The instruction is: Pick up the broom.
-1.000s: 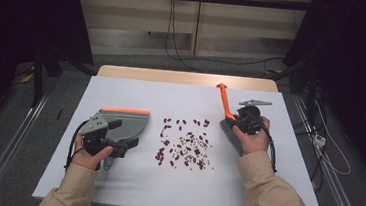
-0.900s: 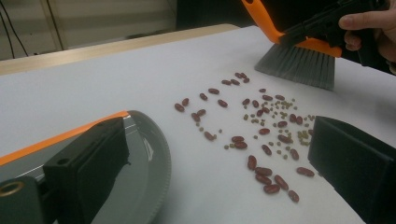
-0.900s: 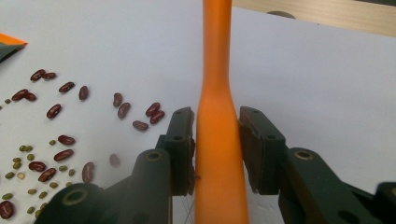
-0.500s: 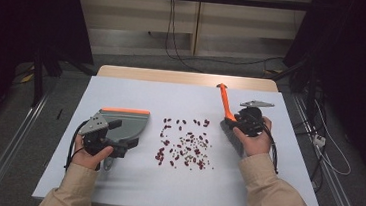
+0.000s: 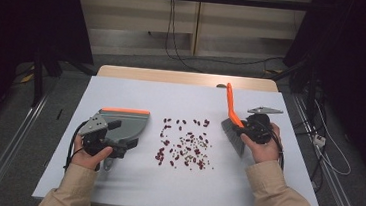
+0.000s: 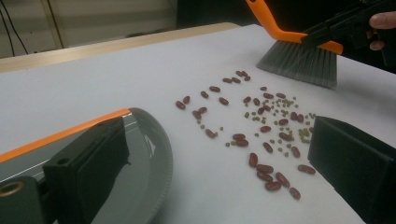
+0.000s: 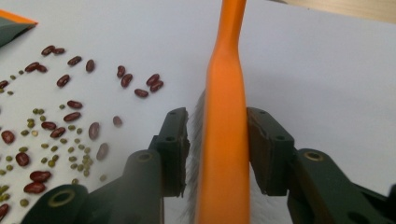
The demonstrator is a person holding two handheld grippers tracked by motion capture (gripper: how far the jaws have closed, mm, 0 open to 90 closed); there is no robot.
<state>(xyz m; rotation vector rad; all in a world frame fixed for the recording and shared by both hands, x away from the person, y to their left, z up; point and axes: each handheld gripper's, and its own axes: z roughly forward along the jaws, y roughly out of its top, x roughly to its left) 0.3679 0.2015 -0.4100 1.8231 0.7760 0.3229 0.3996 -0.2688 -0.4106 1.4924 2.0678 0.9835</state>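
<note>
A grey dustpan [image 5: 128, 124] with an orange edge lies flat at the table's left. My left gripper [image 5: 120, 138] rests over its near side, jaws wide apart. In the left gripper view the pan [image 6: 140, 154] sits beneath the left jaw and my left gripper [image 6: 219, 158] is open. Red beans and small green beans [image 5: 185, 144] are scattered in the middle, and they also lie ahead in the left gripper view [image 6: 266, 126]. My right gripper [image 5: 239, 130] is shut on a brush [image 5: 233, 132] with grey bristles and an orange handle [image 7: 224, 93] that rises between its pads.
White sheet covers the table [image 5: 128, 188], with a wooden strip [image 5: 188, 77] at the far edge. Dark floor with cables [image 5: 327, 151] lies to the right, beyond the table's edge. Metal rails run along both sides.
</note>
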